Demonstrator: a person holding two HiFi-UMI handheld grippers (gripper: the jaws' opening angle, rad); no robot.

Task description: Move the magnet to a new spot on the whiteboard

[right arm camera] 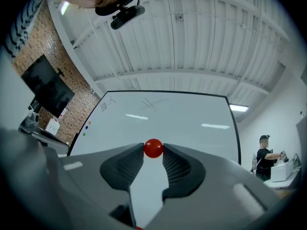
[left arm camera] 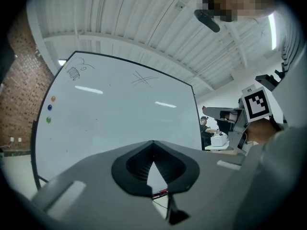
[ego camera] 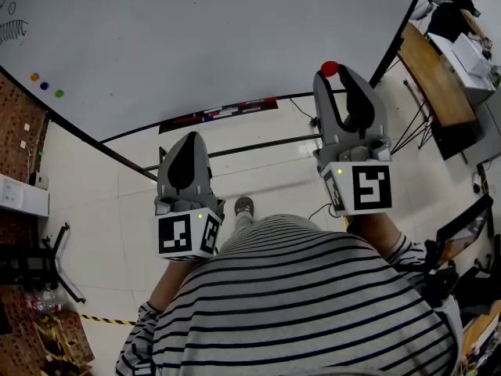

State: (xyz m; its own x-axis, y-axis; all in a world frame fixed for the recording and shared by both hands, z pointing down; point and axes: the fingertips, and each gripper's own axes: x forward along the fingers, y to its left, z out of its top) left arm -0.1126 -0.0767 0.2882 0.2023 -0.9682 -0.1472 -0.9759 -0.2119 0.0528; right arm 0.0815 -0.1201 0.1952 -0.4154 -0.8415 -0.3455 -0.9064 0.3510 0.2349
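A round red magnet (right arm camera: 153, 148) is pinched between the tips of my right gripper (right arm camera: 153, 149), which is shut on it. In the head view the red magnet (ego camera: 329, 68) and the right gripper (ego camera: 332, 74) are held up in front of the lower right part of the whiteboard (ego camera: 203, 37). I cannot tell whether the magnet touches the board. My left gripper (ego camera: 186, 141) hangs lower and to the left, below the board's bottom edge. Its jaws meet at the tips of the left gripper (left arm camera: 153, 146) with nothing between them.
Three small magnets, orange (ego camera: 34, 77), blue (ego camera: 45, 85) and green (ego camera: 59, 94), sit at the board's left side beside a scribble. A pen tray (ego camera: 219, 113) runs under the board. At the far right a person (ego camera: 454, 10) stands by a wooden table (ego camera: 434, 73).
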